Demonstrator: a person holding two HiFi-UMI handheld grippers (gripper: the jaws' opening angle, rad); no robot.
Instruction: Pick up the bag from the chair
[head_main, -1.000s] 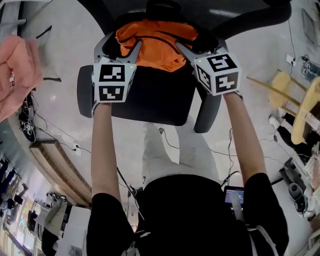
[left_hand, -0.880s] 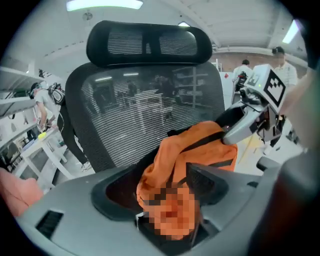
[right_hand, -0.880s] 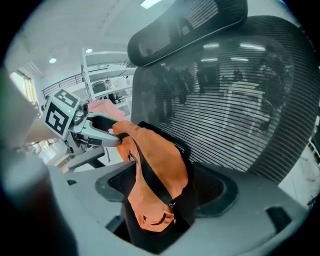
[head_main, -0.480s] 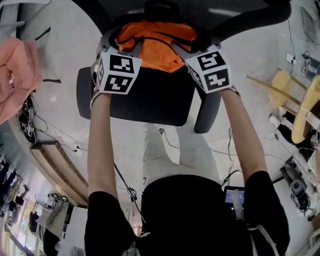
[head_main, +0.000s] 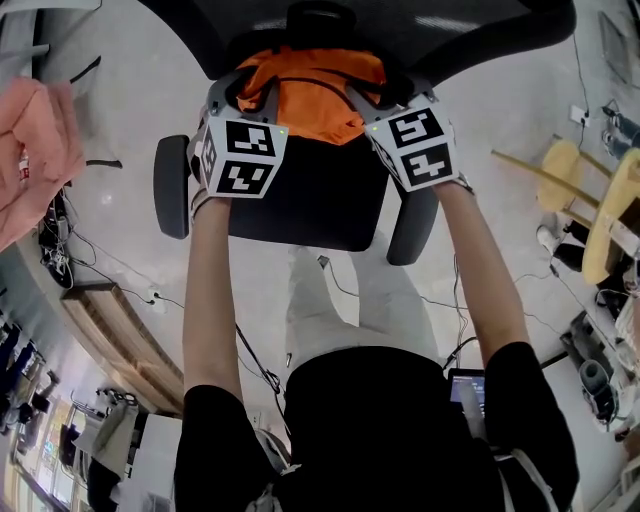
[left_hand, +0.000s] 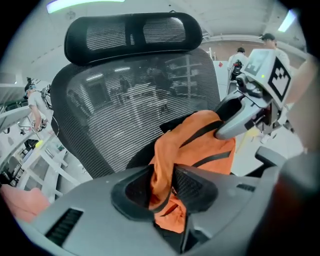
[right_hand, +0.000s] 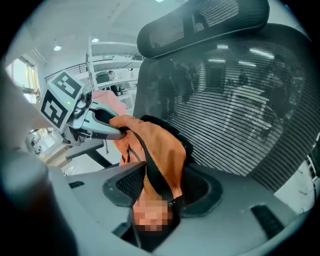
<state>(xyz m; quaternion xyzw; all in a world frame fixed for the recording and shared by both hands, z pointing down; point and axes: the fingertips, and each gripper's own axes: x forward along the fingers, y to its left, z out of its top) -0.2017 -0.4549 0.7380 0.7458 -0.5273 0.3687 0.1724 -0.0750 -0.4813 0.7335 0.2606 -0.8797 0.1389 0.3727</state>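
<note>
The orange bag (head_main: 318, 92) is sitting at the back of the chair (head_main: 310, 205) seat, right up against the mesh backrest (left_hand: 125, 95). It's bunching up in a slack heap with its black straps running across it. Its long axis is running side to side, from one gripper over to the other, so neither hand is really nearer. Each one is working its own end.

The left gripper (left_hand: 162, 186) is pinching a fold of the orange fabric, with the jaws closed down to just the thickness of the cloth. The right gripper (right_hand: 159, 184) is doing the same on its side, and it's got a black strap in there along with the fabric. From the head view both are reaching in over the front of the seat, between the armrests, left gripper (head_main: 263, 98) and right gripper (head_main: 358, 100) flanking the bag.

So I'm thinking the lift is basically straight up and back toward the person, both hands together, since the bag is hanging between them. I'm not able to tell whether the bottom is clear of the seat yet. One thing I'm watching is a loose strap catching on the backrest on the way out.
</note>
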